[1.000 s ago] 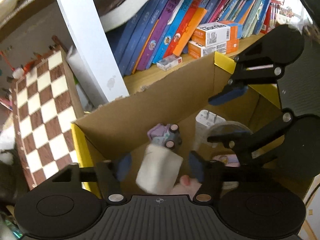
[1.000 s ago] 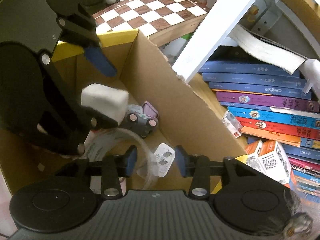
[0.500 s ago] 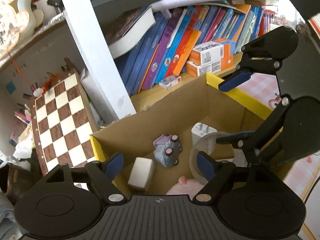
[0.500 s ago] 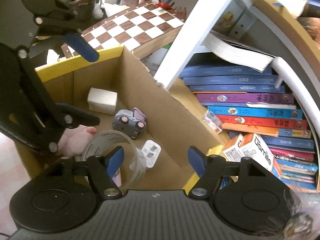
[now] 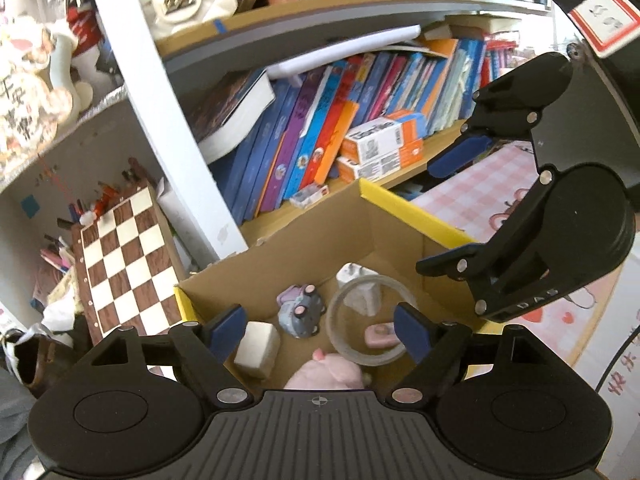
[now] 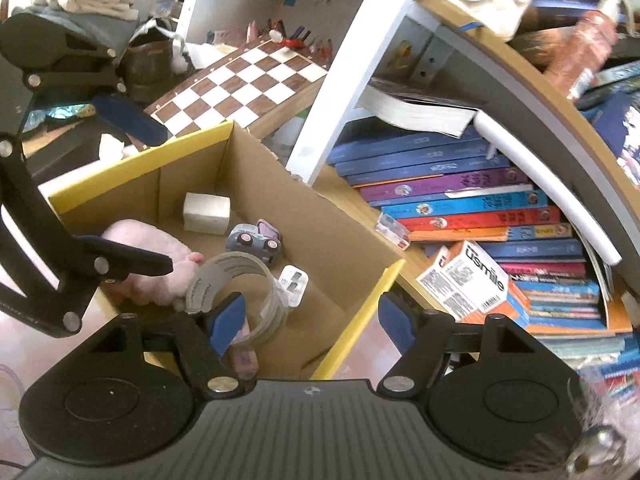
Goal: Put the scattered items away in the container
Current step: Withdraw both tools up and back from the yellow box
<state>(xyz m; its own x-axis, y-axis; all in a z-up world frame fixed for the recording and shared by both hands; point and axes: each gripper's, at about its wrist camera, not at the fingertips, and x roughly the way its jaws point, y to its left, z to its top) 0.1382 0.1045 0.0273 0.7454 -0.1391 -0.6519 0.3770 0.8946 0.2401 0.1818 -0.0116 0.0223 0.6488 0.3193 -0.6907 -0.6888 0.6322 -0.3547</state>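
Observation:
A cardboard box with yellow rim stands by the bookshelf. Inside lie a white block, a grey-purple toy car, a clear tape roll, a white charger plug, a pink plush and a small pink item. My left gripper is open and empty above the box. My right gripper is open and empty above the box's other side.
A chessboard leans left of the box. A shelf of books and orange-white cartons stands behind it. A white shelf post rises nearby. A pink checked cloth lies to the right.
The white block left my left gripper and now lies in the box. Both grippers opened wide and rose away from the box.

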